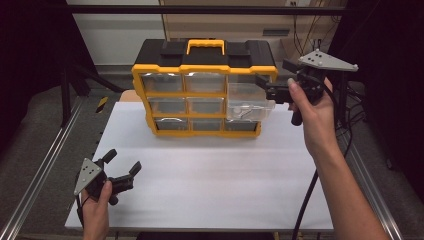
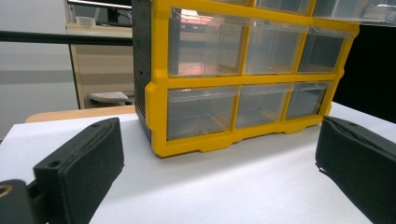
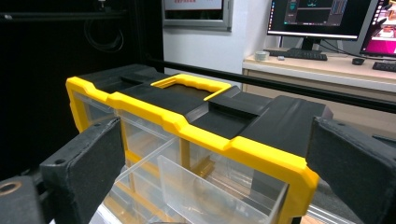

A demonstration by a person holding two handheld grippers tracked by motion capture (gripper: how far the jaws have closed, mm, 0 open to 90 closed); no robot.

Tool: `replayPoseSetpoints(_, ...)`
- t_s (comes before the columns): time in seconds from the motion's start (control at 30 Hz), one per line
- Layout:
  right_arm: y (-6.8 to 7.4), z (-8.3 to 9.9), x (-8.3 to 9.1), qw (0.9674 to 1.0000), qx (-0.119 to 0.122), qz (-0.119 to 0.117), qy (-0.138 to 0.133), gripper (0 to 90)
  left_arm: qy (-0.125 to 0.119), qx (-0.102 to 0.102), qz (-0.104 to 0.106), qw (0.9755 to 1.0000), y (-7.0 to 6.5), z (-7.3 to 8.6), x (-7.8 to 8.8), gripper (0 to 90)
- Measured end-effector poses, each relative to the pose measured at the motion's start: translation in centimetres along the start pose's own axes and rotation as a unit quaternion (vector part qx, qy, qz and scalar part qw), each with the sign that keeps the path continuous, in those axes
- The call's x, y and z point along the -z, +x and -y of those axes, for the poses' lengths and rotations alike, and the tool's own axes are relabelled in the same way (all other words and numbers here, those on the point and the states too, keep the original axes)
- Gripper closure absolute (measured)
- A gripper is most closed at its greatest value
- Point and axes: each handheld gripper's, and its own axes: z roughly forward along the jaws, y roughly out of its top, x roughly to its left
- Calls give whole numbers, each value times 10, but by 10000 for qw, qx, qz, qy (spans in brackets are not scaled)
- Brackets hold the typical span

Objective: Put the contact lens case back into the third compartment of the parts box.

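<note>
A yellow and black drawer cabinet with a yellow handle stands at the back middle of the white table. Its clear top right drawer is pulled out, with small pale parts inside that I cannot identify. My right gripper hovers open just right of and above that drawer, with nothing between its jaws. In the right gripper view the cabinet's top and the drawer lie between the open jaws. My left gripper rests open at the table's front left, facing the cabinet.
Metal rails run along both sides of the table. A black frame bar crosses behind the cabinet. The right gripper's cable hangs over the table's right edge. A desk with monitors stands farther off.
</note>
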Motion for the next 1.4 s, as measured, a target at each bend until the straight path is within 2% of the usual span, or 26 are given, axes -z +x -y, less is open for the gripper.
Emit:
replayPoseSetpoints(0.23, -8, 6, 13, 9998, -76, 35, -179, 17, 0, 15, -9, 10000, 0, 0, 0, 8)
replayPoseSetpoints(0.4, -12, 18, 22, 9997, -99, 52, -219, 20, 16, 10, 0, 10000, 0, 0, -1, 8)
replayPoseSetpoints(0.67, -15, 48, 41, 9987, -193, 165, -446, 24, 0, 38, 17, 10000, 0, 0, 0, 7)
replayPoseSetpoints(0.8, -17, 66, 47, 9987, -162, 236, -422, 22, -2, -11, -11, 10000, 0, -1, 1, 7)
replayPoseSetpoints(1.03, -16, 102, 54, 9987, -104, 340, -355, 21, -11, 33, 17, 10000, 1, -1, 1, 7)
replayPoseSetpoints(1.4, -14, 149, 66, 9991, -150, 352, -205, 24, -27, 39, 17, 10000, 1, -2, 1, 7)
